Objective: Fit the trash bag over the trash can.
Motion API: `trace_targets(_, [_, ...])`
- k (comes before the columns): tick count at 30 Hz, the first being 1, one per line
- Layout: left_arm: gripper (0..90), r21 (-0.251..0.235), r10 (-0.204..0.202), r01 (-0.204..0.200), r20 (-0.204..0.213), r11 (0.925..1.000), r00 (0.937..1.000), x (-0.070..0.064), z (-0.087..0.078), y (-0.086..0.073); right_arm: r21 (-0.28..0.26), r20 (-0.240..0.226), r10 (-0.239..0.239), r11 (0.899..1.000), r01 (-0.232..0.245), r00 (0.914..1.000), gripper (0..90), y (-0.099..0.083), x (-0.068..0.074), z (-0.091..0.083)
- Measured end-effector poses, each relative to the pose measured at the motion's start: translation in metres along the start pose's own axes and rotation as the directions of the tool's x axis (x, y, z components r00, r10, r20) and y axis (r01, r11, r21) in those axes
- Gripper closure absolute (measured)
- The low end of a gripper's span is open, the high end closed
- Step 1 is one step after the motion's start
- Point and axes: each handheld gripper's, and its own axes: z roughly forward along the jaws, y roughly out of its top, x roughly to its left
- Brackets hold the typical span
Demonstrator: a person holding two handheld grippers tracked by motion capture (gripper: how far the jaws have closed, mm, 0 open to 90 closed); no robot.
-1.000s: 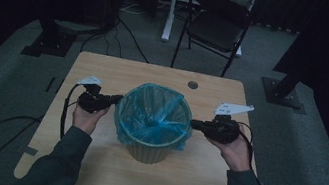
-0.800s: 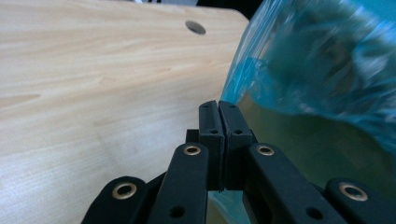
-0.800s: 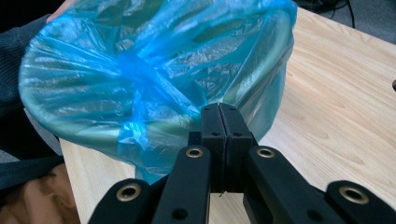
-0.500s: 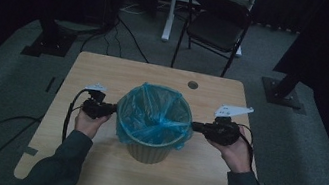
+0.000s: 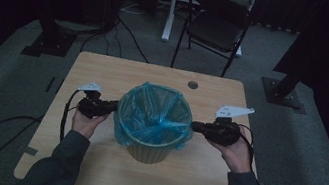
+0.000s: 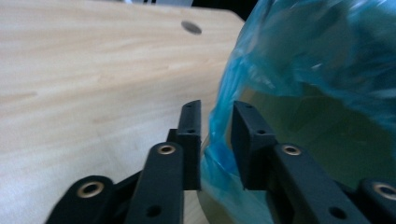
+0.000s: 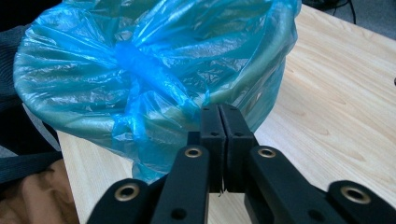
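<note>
Flimsy crinkly blue plastic bin liner (image 5: 155, 113) over olive bin (image 5: 147, 151): grab overhang, tears easy. Right gripper (image 7: 218, 122) clenched on film, left gripper (image 6: 215, 140) parted around it.

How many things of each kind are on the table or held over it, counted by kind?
Bin: 1
Blue bag lining the bin: 1
Grippers: 2, the left gripper and the right gripper
Total: 4
</note>
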Motion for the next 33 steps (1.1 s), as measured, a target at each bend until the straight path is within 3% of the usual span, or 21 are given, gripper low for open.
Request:
trace_targets(4, [64.1,-0.045,0.055,-0.056,-0.024,0.9974,0.9982,-0.006,-0.01,0.009,-0.02,0.004,-0.002,1.0,0.002,1.0,77.2,-0.001,0.0,-0.003])
trace_targets(6, [63.5,-0.045,0.055,-0.056,-0.024,0.9974,0.9982,-0.006,-0.01,0.009,-0.022,0.006,-0.001,1.0,0.001,1.0,77.2,-0.001,0.0,-0.003])
trace_targets(7, [62.3,-0.07,0.081,-0.083,-0.029,0.9941,0.9963,-0.01,-0.017,0.018,-0.028,0.008,0.0,1.0,0.0,1.0,74.0,-0.002,0.0,-0.004])
trace_targets(13, [61.7,-0.108,0.111,-0.112,-0.018,0.9878,0.9937,-0.017,-0.025,0.032,-0.034,0.012,0.003,0.999,-0.003,0.9999,72.6,-0.004,0.0,-0.004])
trace_targets(18, [60.7,-0.11,0.135,-0.135,-0.009,0.9847,0.9909,-0.02,-0.026,0.039,-0.03,0.012,-0.001,1.0,0.001,0.9999,72.6,-0.004,0.0,-0.004])
trace_targets(20, [60.6,-0.115,0.161,-0.161,-0.007,0.9803,0.9869,-0.026,-0.024,0.049,-0.03,0.011,-0.002,1.0,0.003,0.9999,72.9,-0.004,0.0,-0.003])
trace_targets(27, [60.5,-0.125,0.183,-0.181,0.002,0.9755,0.9831,-0.033,-0.021,0.062,-0.029,0.008,-0.003,1.0,0.004,1.0,73.9,-0.005,0.001,-0.002])
trace_targets(33, [60.5,-0.102,0.223,-0.222,0.003,0.9698,0.9748,-0.04,-0.012,0.081,-0.027,0.006,-0.005,1.0,0.005,1.0,75.3,-0.006,0.001,-0.002])
